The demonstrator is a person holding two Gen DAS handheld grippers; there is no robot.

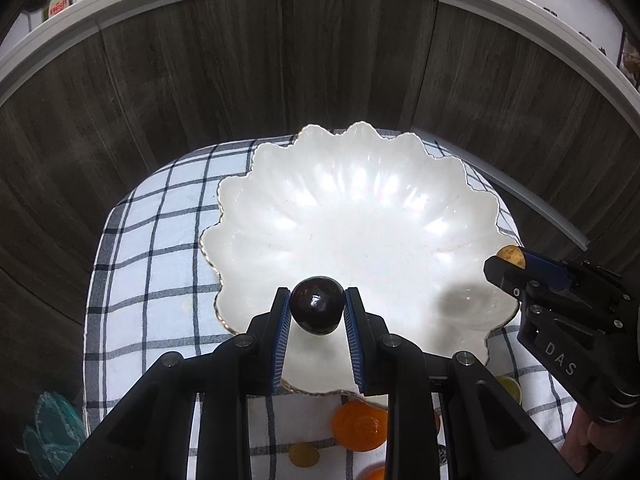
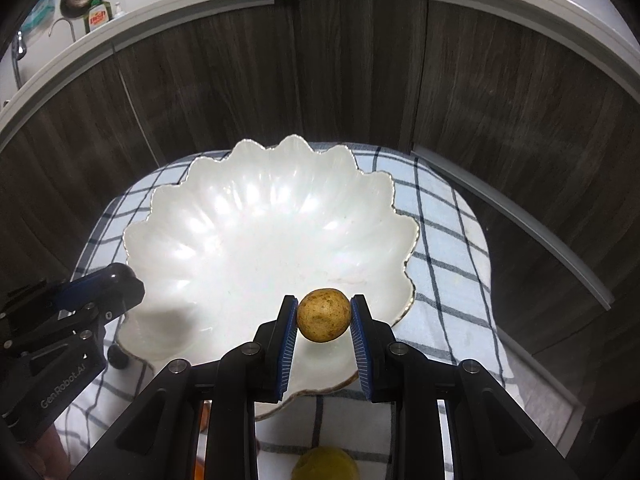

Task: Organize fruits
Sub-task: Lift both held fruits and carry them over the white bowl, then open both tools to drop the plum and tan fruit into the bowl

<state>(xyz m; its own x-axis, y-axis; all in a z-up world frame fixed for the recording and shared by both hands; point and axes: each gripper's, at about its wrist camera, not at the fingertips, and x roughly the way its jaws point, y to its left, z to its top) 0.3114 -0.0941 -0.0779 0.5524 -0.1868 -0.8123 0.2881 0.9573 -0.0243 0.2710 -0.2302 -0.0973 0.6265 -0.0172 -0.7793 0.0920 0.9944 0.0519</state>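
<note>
A white scalloped bowl [image 1: 360, 208] with a gold rim stands on a blue-checked cloth [image 1: 152, 248]; nothing lies inside it. My left gripper [image 1: 317, 310] is shut on a dark purple round fruit [image 1: 317, 309], held over the bowl's near left edge. My right gripper [image 2: 324, 316] is shut on a speckled yellow-brown round fruit [image 2: 324, 315], held over the bowl [image 2: 256, 232] at its near right side. The right gripper also shows in the left wrist view [image 1: 510, 262], and the left gripper in the right wrist view [image 2: 116, 284].
An orange fruit [image 1: 360, 424] and small yellow fruits [image 1: 304, 454] lie on the cloth in front of the bowl, and a yellow fruit [image 2: 326, 464] shows below my right gripper. Dark wood cabinet fronts [image 1: 280, 72] rise behind. A dish-soap bottle [image 2: 98, 14] stands on the counter.
</note>
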